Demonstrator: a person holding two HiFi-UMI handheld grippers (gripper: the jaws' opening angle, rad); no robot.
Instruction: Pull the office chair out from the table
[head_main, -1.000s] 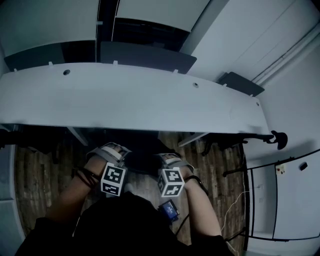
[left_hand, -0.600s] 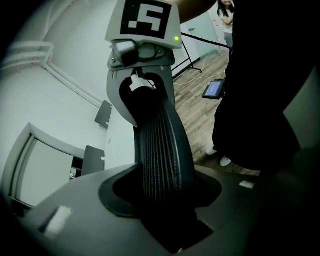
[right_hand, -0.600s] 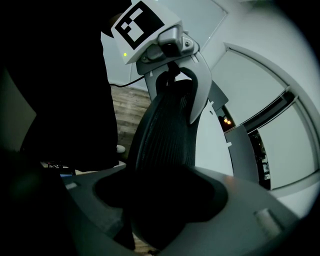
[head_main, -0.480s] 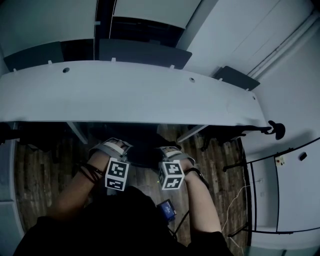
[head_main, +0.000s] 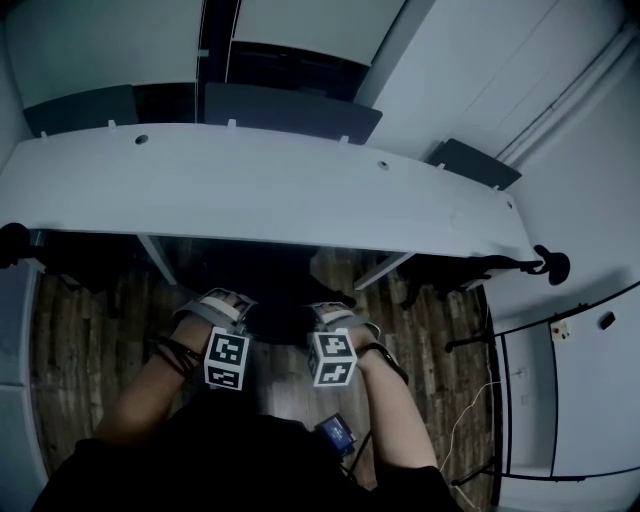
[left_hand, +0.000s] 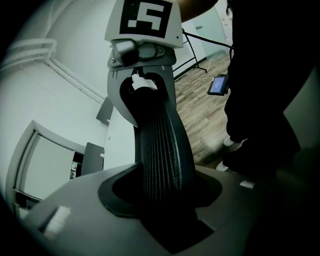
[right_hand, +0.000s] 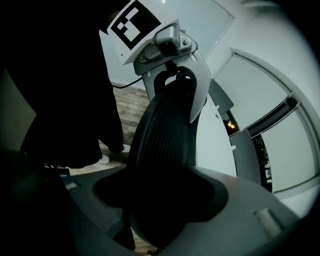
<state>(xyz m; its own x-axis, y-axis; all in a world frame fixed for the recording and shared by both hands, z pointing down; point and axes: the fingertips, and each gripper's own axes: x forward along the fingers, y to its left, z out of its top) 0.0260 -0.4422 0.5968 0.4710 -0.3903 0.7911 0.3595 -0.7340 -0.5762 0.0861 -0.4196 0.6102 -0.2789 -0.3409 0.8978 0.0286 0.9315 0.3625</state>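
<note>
The black mesh office chair back (head_main: 281, 318) sticks out from under the long white table (head_main: 270, 200) in the head view; its seat is lost in shadow. My left gripper (head_main: 220, 308) and right gripper (head_main: 338, 316) are side by side on its top edge, each shut on it. In the left gripper view the ribbed chair back (left_hand: 161, 150) runs from my left gripper (left_hand: 162, 202) up to the right gripper (left_hand: 142, 75). The right gripper view mirrors this: the chair back (right_hand: 165, 135) leads from my right gripper (right_hand: 165, 202) to the left gripper (right_hand: 175, 65).
Another dark chair's arm (head_main: 500, 266) pokes out under the table at right, and a dark shape (head_main: 15, 245) at left. Dark panels (head_main: 290, 105) stand behind the table. A small lit device (head_main: 335, 432) hangs by my body. Thin stand legs (head_main: 470, 340) cross the wooden floor at right.
Both grippers, still clamped on the chair back, have drawn a little away from the table edge toward my body, bringing the chair back with them.
</note>
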